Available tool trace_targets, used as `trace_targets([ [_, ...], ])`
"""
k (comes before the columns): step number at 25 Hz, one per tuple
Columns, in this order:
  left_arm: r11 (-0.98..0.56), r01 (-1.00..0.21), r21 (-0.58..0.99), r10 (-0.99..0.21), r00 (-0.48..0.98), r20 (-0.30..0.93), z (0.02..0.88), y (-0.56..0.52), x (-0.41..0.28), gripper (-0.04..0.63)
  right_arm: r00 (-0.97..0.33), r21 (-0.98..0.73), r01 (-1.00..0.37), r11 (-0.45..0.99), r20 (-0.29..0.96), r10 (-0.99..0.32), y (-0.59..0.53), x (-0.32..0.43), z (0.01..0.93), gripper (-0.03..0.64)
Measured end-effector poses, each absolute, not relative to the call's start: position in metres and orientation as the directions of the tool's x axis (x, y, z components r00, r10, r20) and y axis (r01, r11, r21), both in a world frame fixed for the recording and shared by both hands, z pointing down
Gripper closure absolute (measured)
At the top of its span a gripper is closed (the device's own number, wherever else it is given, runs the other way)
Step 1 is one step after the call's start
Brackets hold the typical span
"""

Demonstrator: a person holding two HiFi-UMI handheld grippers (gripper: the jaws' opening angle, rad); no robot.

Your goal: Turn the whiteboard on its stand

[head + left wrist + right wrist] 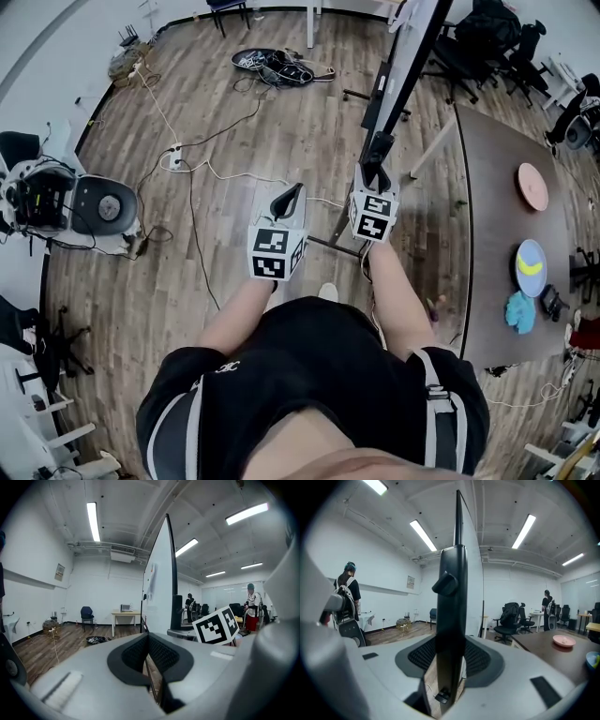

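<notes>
R gripper (450, 656) clamped on black post (451, 620) at whiteboard (472, 573) edge: pads press both its faces, jaws fairly wide. Knob (445, 584) on post, above grip. L gripper (148, 652) jaws together, nothing b/w them; held just left of R gripper, not touching board. Whiteboard stands edge-on to person on wood floor (234, 141), just left of table (497, 187). Cables (277, 64) on floor further off.
</notes>
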State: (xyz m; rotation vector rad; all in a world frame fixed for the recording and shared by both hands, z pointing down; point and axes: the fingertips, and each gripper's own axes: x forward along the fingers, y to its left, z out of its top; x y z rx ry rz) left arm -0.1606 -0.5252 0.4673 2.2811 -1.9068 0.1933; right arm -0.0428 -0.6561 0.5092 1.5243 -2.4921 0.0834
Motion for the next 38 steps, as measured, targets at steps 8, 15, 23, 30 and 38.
trace_targets([
  [8, -0.173, -0.984, 0.049, -0.964, 0.179, 0.198, 0.472, -0.477, -0.178, 0.588, -0.423, 0.067, -0.892, 0.447, 0.225, -0.878, -0.62, -0.057, 0.51, 0.436],
  [15, -0.165, -0.985, 0.048, -0.961, 0.172, 0.218, 0.476, -0.422, -0.197, 0.588, -0.392, 0.07, -0.905, 0.42, 0.25, -0.885, -0.584, -0.063, 0.509, 0.436],
  [23, -0.196, -0.979, 0.05, -0.955, 0.202, 0.217, 0.476, -0.36, -0.202, 0.588, -0.356, 0.045, -0.923, 0.382, 0.275, -0.893, -0.554, -0.013, 0.509, 0.434],
  [30, -0.21, -0.976, 0.06, -0.942, 0.219, 0.256, 0.493, -0.293, -0.216, 0.588, -0.331, 0.029, -0.935, 0.354, 0.284, -0.9, -0.512, 0.011, 0.51, 0.434],
  [38, -0.286, -0.954, 0.095, -0.905, 0.301, 0.302, 0.515, -0.248, -0.197, 0.588, -0.318, 0.018, -0.941, 0.339, 0.303, -0.899, -0.453, 0.03, 0.516, 0.434],
])
